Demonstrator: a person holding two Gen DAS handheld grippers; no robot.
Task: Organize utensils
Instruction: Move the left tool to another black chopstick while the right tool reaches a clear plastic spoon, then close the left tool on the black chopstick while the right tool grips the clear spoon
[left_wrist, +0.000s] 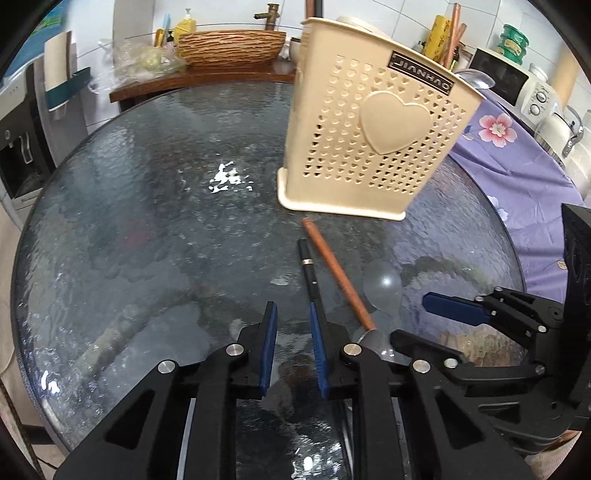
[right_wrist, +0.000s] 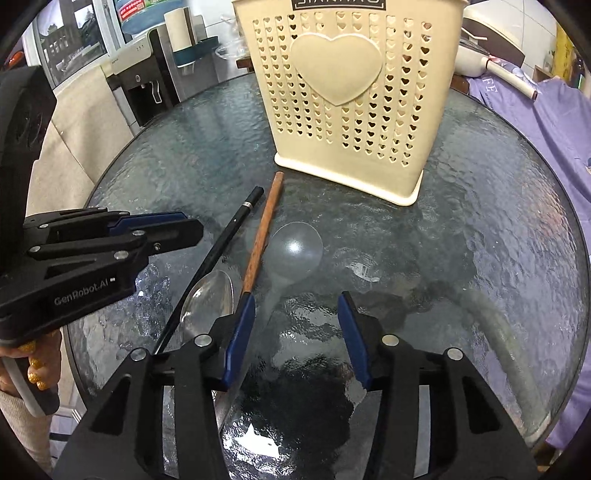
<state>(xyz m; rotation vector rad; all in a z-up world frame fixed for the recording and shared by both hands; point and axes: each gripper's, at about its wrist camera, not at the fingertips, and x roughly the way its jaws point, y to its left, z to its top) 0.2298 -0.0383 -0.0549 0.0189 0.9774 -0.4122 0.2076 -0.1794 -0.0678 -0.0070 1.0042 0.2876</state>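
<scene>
Three utensils lie on the round glass table (left_wrist: 122, 206) in front of the cream utensil holder (left_wrist: 373, 122), seen first from the left wrist camera. The black-handled utensil (left_wrist: 309, 269) and the wooden-handled utensil (left_wrist: 338, 275) point their handle tips toward the holder's base, the wooden one ending just short of it. A clear plastic spoon (left_wrist: 382, 286) rests on the far side of the wooden handle, nearer the purple floral cloth (left_wrist: 517, 162). The left gripper (left_wrist: 293, 328) has its jaws parted with nothing between them; the black handle runs along the outside of its right finger, whether touching it I cannot tell. The right gripper (left_wrist: 424, 321) enters from the side beyond the clear spoon, its jaws apart as well.

From the right wrist camera, the holder (right_wrist: 354, 92) stands upright at the far side of the table (right_wrist: 498, 240), heart emblem facing the lens. The black-handled utensil (right_wrist: 225, 236) and the wooden-handled utensil (right_wrist: 263, 232) lie side by side below the holder's near corner, the metal spoon bowl (right_wrist: 210, 299) between their lower ends. The clear spoon (right_wrist: 297, 251) sits just beside the wooden handle. The right gripper (right_wrist: 297, 332) is spread wide and empty; the wooden handle's lower end meets the tip of its left finger. The left gripper (right_wrist: 184, 229) hovers beside the black handle, and this side view does not show how its jaws stand.
</scene>
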